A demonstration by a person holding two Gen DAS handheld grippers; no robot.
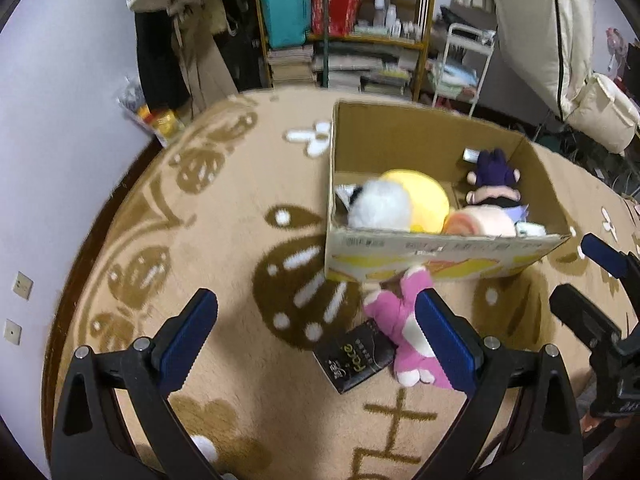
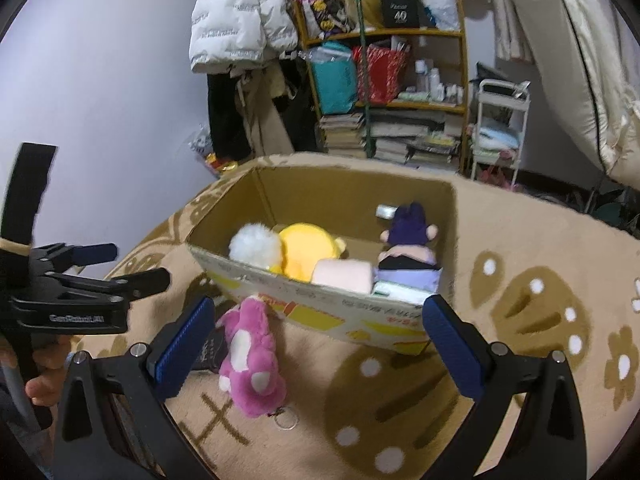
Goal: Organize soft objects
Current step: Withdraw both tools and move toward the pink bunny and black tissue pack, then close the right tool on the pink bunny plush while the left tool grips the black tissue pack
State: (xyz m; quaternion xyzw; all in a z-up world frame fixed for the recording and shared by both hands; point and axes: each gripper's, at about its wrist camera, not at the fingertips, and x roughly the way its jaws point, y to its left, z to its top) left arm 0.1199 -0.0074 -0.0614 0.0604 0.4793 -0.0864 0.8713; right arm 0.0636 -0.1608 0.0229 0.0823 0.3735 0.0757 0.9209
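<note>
An open cardboard box [image 1: 440,254] [image 2: 320,308] stands on the beige rug. Inside lie a white fluffy plush [image 1: 380,206] [image 2: 256,246], a yellow plush [image 1: 428,196] [image 2: 306,250], a pink roll-shaped plush [image 1: 480,220] [image 2: 342,276] and a purple-haired doll [image 1: 494,180] [image 2: 406,240]. A pink plush [image 1: 404,328] [image 2: 250,356] with a key ring lies on the rug in front of the box, beside a black packet [image 1: 354,358]. My left gripper [image 1: 316,344] is open and empty, above the rug left of the pink plush. My right gripper [image 2: 316,344] is open and empty, just right of the pink plush.
The patterned rug [image 1: 224,208] [image 2: 520,280] covers the floor. A shelf of books and bags [image 1: 340,28] [image 2: 392,92], hanging coats [image 2: 240,20] and a white cart [image 2: 500,128] stand behind. The lavender wall [image 1: 60,100] is on the left.
</note>
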